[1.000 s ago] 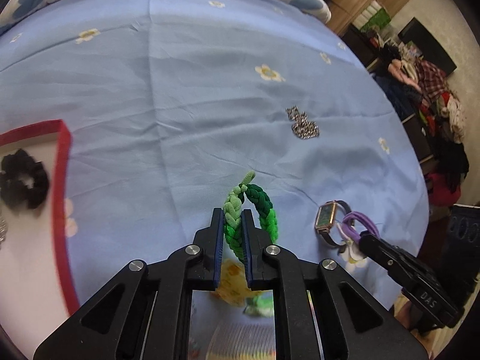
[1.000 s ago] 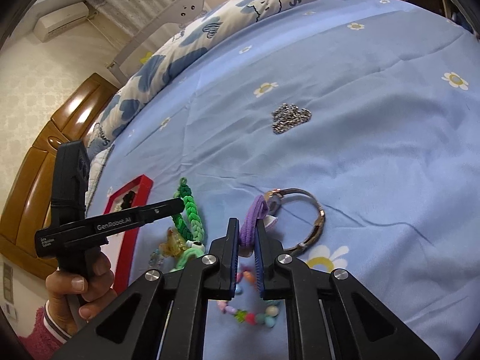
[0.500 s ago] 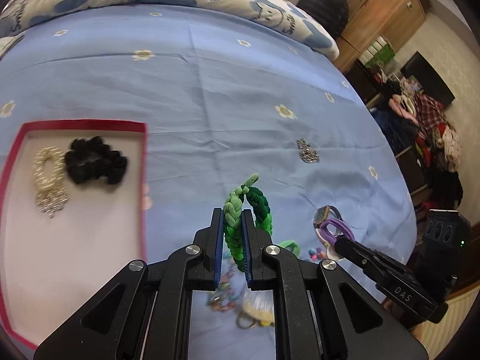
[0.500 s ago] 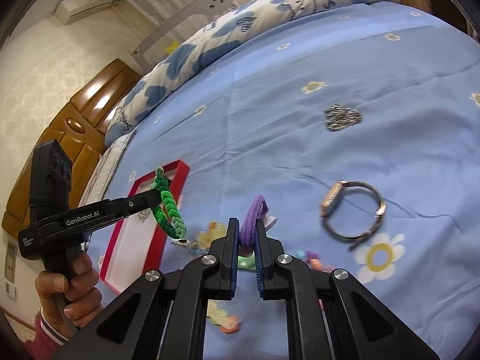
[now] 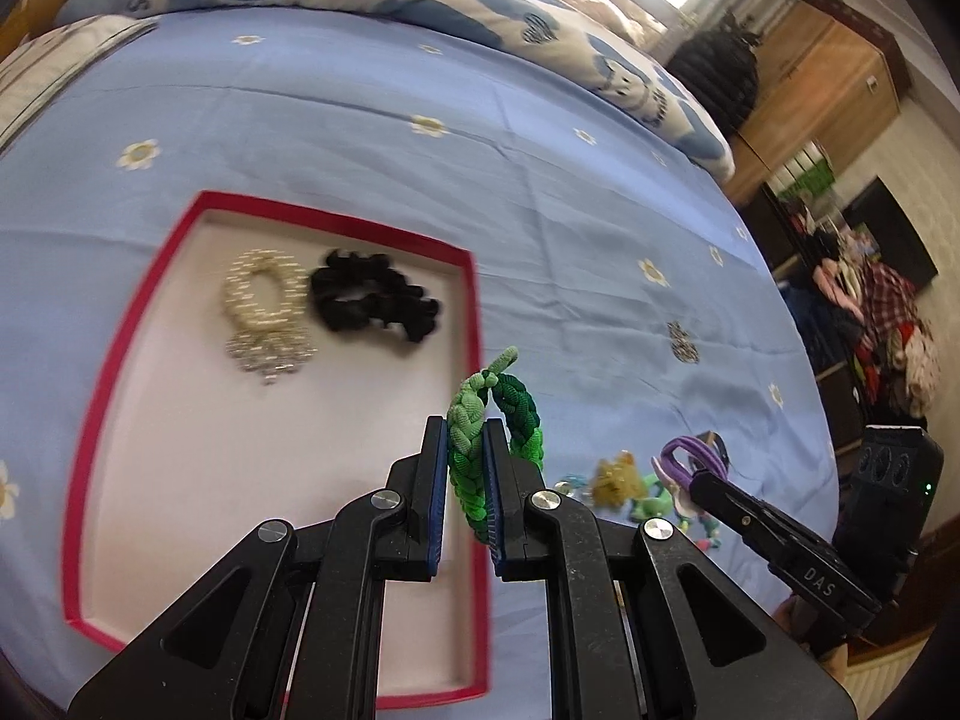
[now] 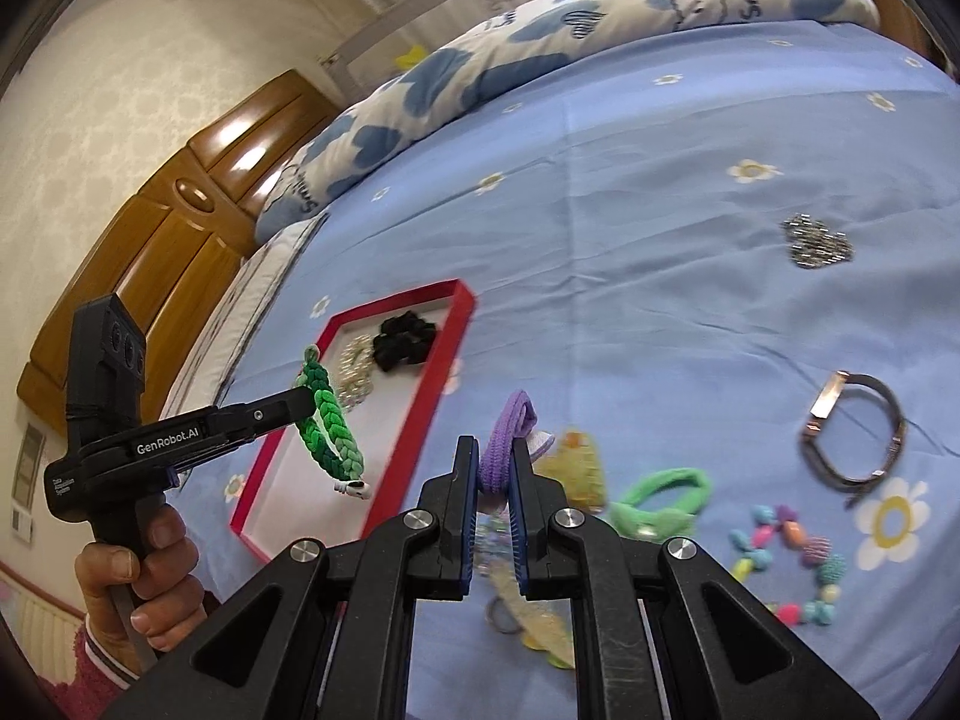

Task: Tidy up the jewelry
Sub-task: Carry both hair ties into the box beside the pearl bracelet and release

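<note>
My left gripper [image 5: 465, 438] is shut on a green braided bracelet [image 5: 480, 420] and holds it in the air over the right edge of the red-rimmed tray [image 5: 474, 276]. The tray holds a pearl scrunchie [image 5: 264, 294] and a black scrunchie [image 5: 375, 303]. My right gripper [image 6: 495, 456] is shut on a purple hair tie [image 6: 507, 441], lifted above the blue bedsheet. From the right wrist view the bracelet [image 6: 327, 426] hangs over the tray [image 6: 432, 384].
On the sheet lie a watch [image 6: 852, 438], a green scrunchie [image 6: 660, 498], a colourful bead bracelet [image 6: 786, 558], a yellow hair clip [image 6: 576, 468] and a silver chain [image 6: 816, 243]. A patterned duvet [image 6: 540, 42] lies at the bed's far side.
Both grippers have moved left with their items. The left gripper now holds the green bracelet over the tray's right edge. The tray has come fully into view.
</note>
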